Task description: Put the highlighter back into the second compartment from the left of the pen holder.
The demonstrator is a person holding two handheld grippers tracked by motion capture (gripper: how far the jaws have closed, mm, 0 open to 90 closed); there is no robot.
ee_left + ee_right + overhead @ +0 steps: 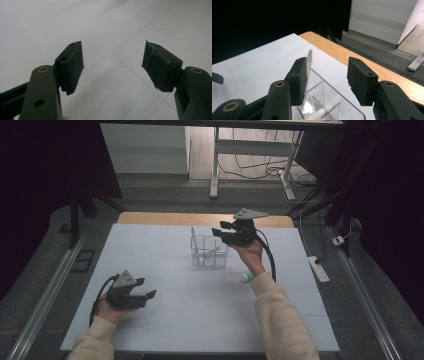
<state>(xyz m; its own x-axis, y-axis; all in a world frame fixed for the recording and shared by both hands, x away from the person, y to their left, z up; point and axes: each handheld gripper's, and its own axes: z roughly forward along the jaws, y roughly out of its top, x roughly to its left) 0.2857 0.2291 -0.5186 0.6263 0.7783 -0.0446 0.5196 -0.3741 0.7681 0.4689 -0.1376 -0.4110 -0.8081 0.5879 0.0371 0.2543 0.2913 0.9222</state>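
A clear plastic organizer box (208,253) with dividers stands at the middle of the white table. A thin metal utensil (193,237) stands upright in its left compartment, and a white stick-like item (215,249) lies slanted inside. My right gripper (219,228) hovers over the box's right side, open, with nothing between its fingers. In the right gripper view the gripper (325,75) looks down at the box (329,105), the metal utensil (309,60) and the white item (320,113). My left gripper (148,287) rests low at the table's left front, open (112,62) over bare table.
A small white tube with a teal end (246,277) lies on the table beside my right wrist. The white table cover (165,320) ends at a wooden edge (150,218) at the back. Desk legs and cables (260,167) stand on the floor beyond.
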